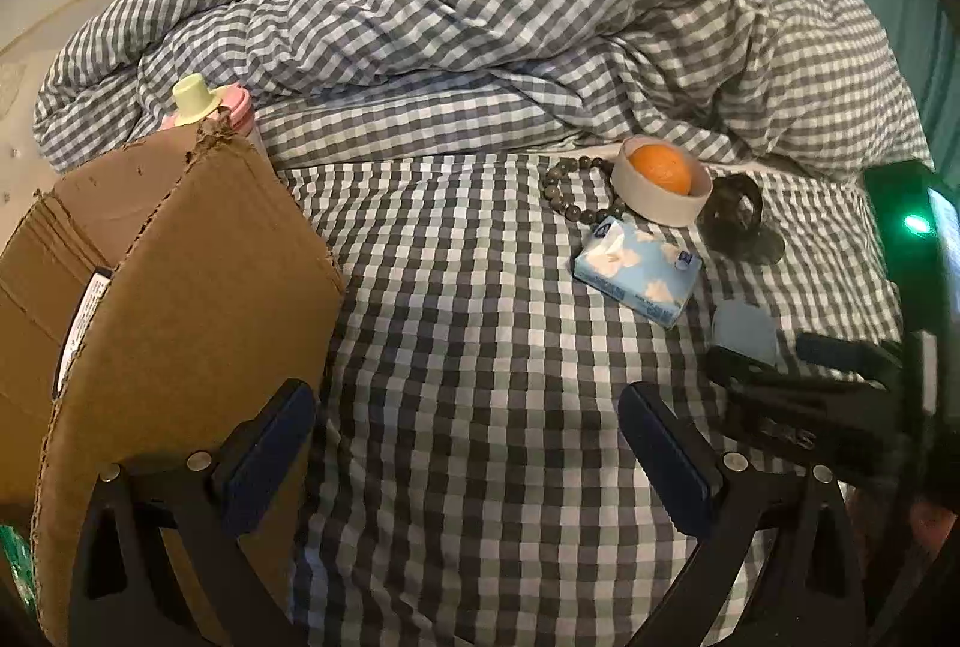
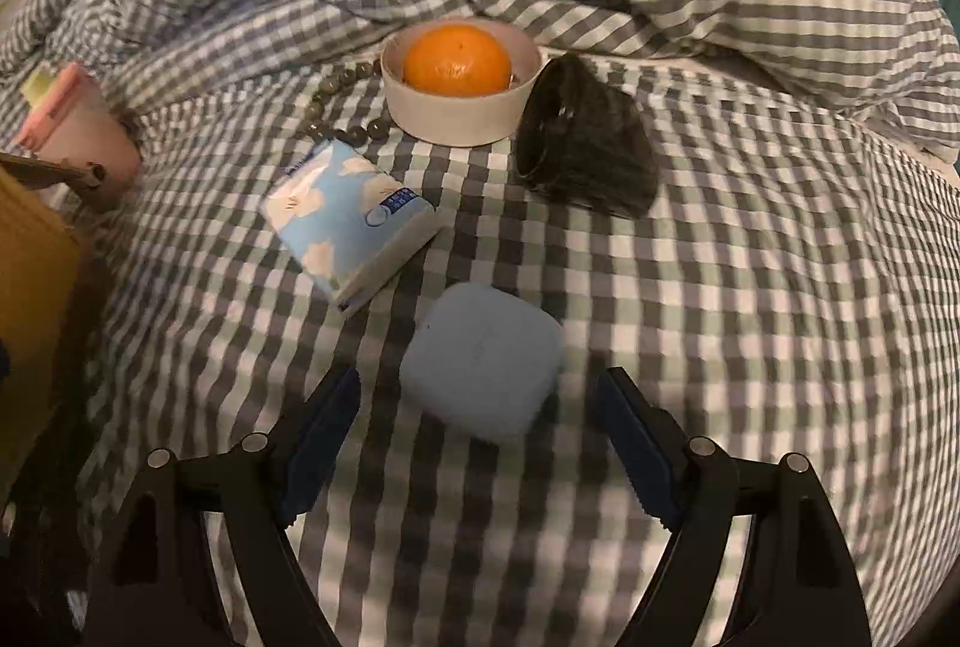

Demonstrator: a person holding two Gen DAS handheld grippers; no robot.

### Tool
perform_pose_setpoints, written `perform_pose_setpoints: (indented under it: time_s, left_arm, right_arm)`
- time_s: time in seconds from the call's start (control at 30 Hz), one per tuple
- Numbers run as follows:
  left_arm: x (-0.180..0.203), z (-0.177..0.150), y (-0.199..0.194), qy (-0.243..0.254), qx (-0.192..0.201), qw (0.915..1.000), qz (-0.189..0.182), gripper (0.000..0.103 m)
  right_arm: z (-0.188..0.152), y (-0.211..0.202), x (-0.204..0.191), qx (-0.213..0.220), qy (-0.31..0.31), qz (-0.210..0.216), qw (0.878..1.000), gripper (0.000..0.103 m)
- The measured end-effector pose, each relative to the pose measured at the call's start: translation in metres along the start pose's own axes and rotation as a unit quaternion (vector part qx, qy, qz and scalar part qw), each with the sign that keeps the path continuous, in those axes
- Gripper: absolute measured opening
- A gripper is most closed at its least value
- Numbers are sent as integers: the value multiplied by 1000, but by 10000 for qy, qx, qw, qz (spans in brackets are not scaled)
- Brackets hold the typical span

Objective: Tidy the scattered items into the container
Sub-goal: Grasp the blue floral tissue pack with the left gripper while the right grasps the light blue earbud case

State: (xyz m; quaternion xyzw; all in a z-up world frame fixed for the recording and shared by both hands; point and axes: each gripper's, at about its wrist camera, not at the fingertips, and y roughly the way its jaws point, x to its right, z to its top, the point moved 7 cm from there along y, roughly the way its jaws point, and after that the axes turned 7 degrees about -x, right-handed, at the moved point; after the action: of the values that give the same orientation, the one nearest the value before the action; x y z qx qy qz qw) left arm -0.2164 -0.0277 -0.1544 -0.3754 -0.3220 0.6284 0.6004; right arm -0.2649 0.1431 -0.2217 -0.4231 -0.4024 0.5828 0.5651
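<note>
Cardboard box (image 1: 174, 299) at far left on the checked bed (image 1: 480, 407), beside left gripper (image 1: 468, 443), fingers spread, holding nothing. Then tissue pack (image 2: 351, 221), orange (image 2: 457, 58) in bowl (image 2: 456, 116). Pale blue case (image 2: 483, 359) just ahead of right gripper (image 2: 477, 443), fingers apart, empty.

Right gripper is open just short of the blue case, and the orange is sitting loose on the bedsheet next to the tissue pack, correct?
Not quite. The orange is not loose on the sheet: it sits inside the shallow white bowl, beyond the tissue pack, as the right wrist view shows. The rest holds: the right gripper has its jaws open just short of the blue case.
</note>
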Motion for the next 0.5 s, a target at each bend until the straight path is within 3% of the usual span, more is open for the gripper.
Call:
perform_pose_setpoints:
  time_s: [0.03, 0.1, 0.3, 0.5]
  left_arm:
    - [1, -1, 0, 29, 7, 10000, -7, 103]
    - [3, 0, 0, 68, 21, 10000, -31, 103]
    - [9, 6, 6, 119, 18, 9999, -39, 103]
    - [39, 29, 26, 307, 176, 9980, -533, 103]
  right_arm:
    - [2, 5, 0, -6, 7, -63, 10000, 77]
    - [3, 8, 2, 80, 30, -247, 9997, 55]
    - [-8, -19, 27, 238, 254, -68, 9994, 55]
    - [-30, -56, 70, 414, 690, 264, 9964, 55]
